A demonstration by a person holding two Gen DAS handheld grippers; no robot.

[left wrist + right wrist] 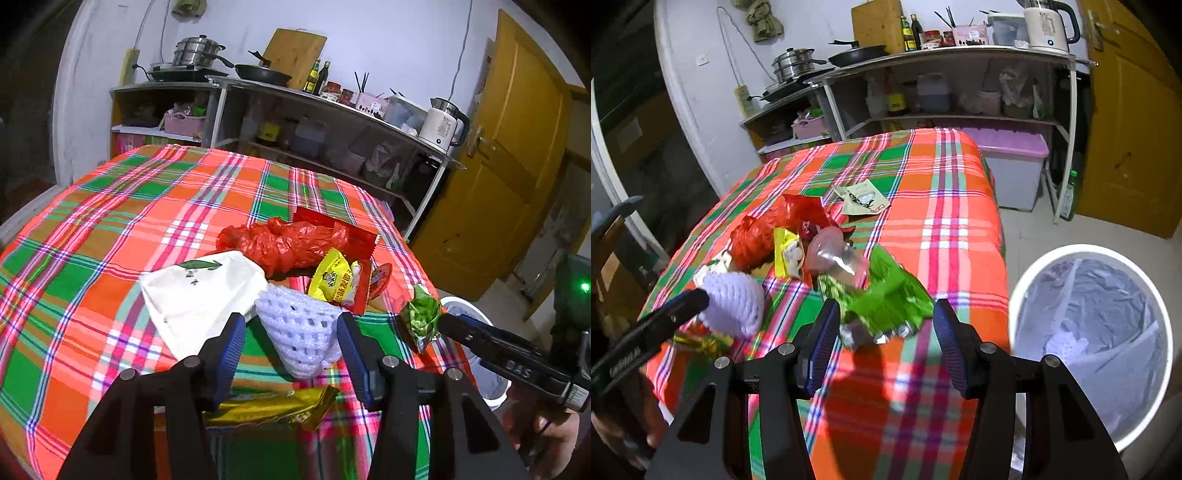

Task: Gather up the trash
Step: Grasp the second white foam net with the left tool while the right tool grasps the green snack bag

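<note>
The white foam mesh fruit sleeve (299, 328), judged light and squashy, was framed mid-frame by the left gripper's (291, 354) wide-open, empty jaws, while the crinkly green foil wrapper (886, 299), judged best pinched at its edge, lay between the right gripper's (886, 347) open jaws, not yet clamped.

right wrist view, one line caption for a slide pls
Open right gripper reaching for a green wrapper beside the lined bin.

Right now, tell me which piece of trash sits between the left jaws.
The white foam fruit net, its mesh lying between the open left jaws. The green wrapper sits at the right ones; the red bag lies farther back.

Home kitchen: steamer pot (197, 50), kettle (443, 125)
</note>
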